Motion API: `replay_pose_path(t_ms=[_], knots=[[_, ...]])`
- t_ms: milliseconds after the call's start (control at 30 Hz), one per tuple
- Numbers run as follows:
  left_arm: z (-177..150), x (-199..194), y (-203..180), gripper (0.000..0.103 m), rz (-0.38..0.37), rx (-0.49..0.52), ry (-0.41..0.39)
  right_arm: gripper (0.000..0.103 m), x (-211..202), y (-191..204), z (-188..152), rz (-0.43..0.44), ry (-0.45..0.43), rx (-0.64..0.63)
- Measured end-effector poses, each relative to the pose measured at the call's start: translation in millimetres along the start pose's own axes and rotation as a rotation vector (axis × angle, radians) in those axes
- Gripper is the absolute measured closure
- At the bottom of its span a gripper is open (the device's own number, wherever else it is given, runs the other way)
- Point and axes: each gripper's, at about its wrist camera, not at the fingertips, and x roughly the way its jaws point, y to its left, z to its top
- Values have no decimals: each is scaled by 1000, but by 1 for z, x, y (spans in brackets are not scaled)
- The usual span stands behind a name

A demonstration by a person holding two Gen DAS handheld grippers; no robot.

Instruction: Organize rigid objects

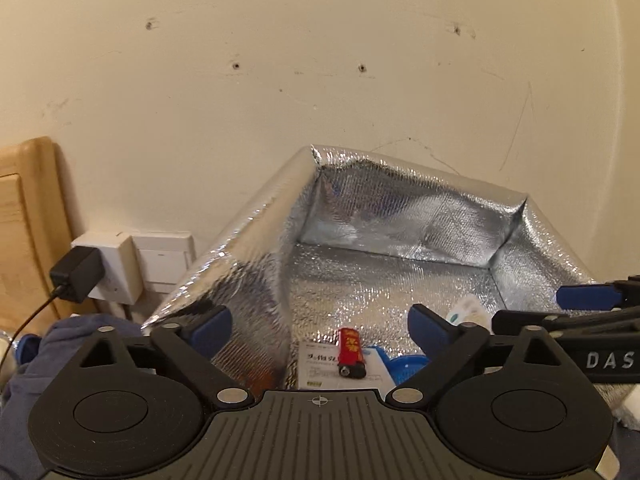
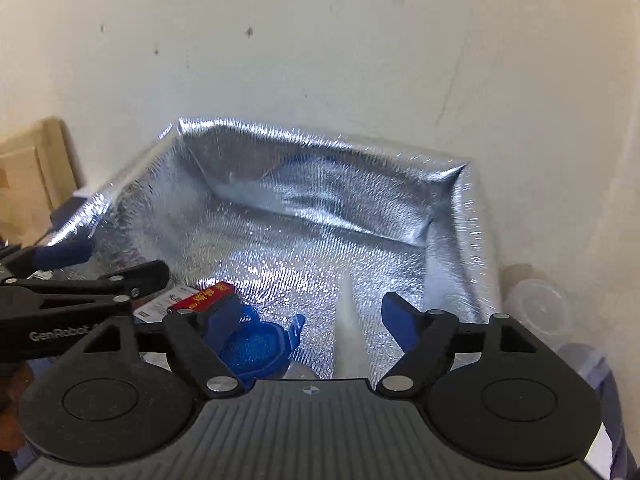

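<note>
Lighter [image 1: 351, 354] is the thing that jumps out: small, red with gold print, lying low in the middle of the left view on top of a white card [image 1: 320, 364]. Both sit on the floor of the foil bag [image 1: 256, 248], so that one looks stowed already.

Nearest the lens in that view, the left claw [image 1: 320, 326] has its blue pads spread wide with nothing between them; the lighter lies past the tips, not touched. At the right edge the right claw's arm pokes in.

In the right view, the right claw [image 2: 318, 316] is also apart, somewhat less wide I'd say, and empty. Between and just beyond its pads there's a pale tube-like thing [image 2: 348, 320], too blurred to name, lying loose on the foil. Lower left of it is a blue strainer-looking item [image 2: 256, 346], with the lighter and card further left, partly behind the other claw.

Further back the bag floor is bare foil right up to its far wall, which stands against a cream wall [image 1: 320, 60]. A charger [image 1: 76, 274] is plugged in at the left of the left view, and a clear tub [image 2: 536, 304] sits outside the bag at the right of the right view.

My guess: several items are in, plenty of room left, and anything still outside (maybe that tub) remains.
</note>
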Motion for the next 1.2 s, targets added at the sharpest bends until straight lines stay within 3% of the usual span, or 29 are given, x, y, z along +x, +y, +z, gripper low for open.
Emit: replay_pose_path(t_ms=[367, 1200], knots=[[-16, -49, -1, 0, 22, 18, -54, 4, -56, 15, -18, -20, -125, 51], [-20, -80, 2, 0, 62, -13, -76, 0, -87, 17, -30, -44, -164, 95]])
